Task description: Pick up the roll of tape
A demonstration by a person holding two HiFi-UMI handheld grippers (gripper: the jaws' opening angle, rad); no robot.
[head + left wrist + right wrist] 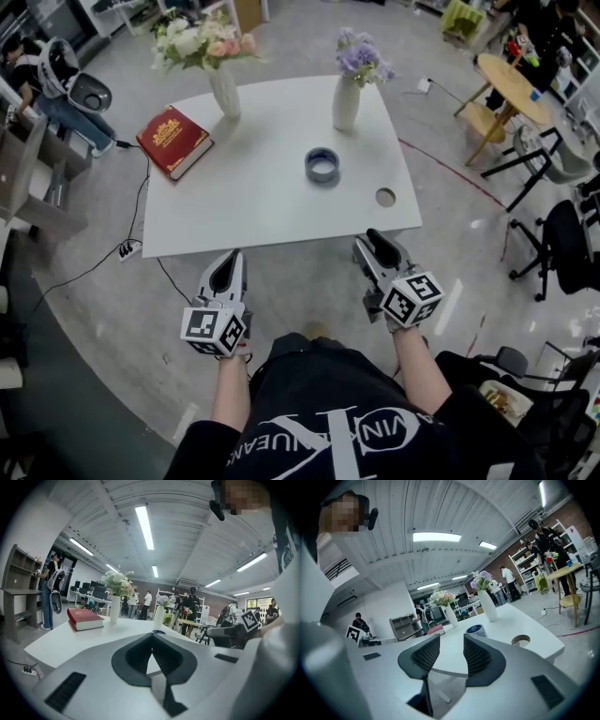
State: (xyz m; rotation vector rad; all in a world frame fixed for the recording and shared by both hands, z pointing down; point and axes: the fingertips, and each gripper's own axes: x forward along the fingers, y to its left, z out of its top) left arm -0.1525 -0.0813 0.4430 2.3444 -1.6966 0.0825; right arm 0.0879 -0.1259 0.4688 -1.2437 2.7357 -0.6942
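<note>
This is a large open-plan office or lab workspace, not a home. The floor (450, 234) is polished grey concrete, and a cable runs over it to a power strip (127, 250) near the white bench (262, 211). Black office chairs (561, 248) and a round wooden table (511, 89) stand around. The ribbed ceiling carries long strip lights (144, 527). Far back are rows of desks with monitors (89, 590) (rather small to see), open shelves (533, 560), a brick wall (576, 515) and several standing people, one a person with a backpack (50, 590).
</note>
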